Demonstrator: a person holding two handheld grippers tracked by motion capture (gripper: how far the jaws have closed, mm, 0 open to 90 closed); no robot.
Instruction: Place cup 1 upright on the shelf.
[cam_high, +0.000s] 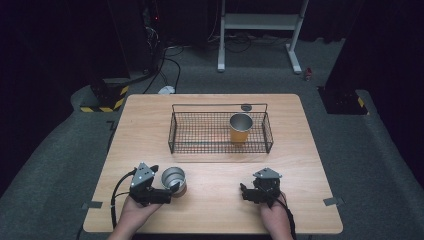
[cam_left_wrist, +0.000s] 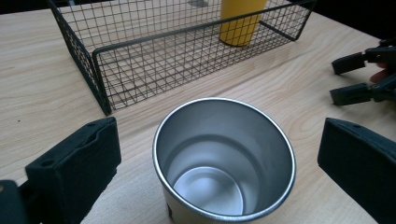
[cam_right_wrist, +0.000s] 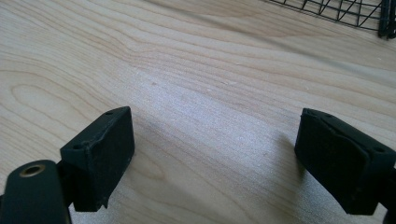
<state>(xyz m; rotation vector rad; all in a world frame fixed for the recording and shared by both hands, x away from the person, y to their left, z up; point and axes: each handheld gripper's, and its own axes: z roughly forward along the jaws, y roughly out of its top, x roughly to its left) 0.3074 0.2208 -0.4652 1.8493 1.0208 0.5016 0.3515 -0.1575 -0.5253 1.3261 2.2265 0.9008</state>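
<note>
An empty steel cup (cam_high: 174, 179) with an orange outside stands upright at the table's front left. My left gripper (cam_high: 165, 179) is open, and its jaws stand either side of this cup (cam_left_wrist: 210, 186) with gaps on both sides. A second cup (cam_high: 240, 127) of the same kind stands upright in the right part of a black wire basket (cam_high: 172, 132). My right gripper (cam_high: 243, 192) rests at the front right, open, with bare wood between its jaws (cam_right_wrist: 212, 158). In the left gripper view the right gripper (cam_left_wrist: 355, 77) lies at the far right, and the basket (cam_left_wrist: 140, 70) lies behind the near cup.
The wooden table (cam_high: 215, 210) has bare room between the two grippers and in front of the basket. A small dark disc (cam_high: 246, 107) lies behind the basket. Beyond the table are a white stand (cam_high: 260, 22) and cables on the floor.
</note>
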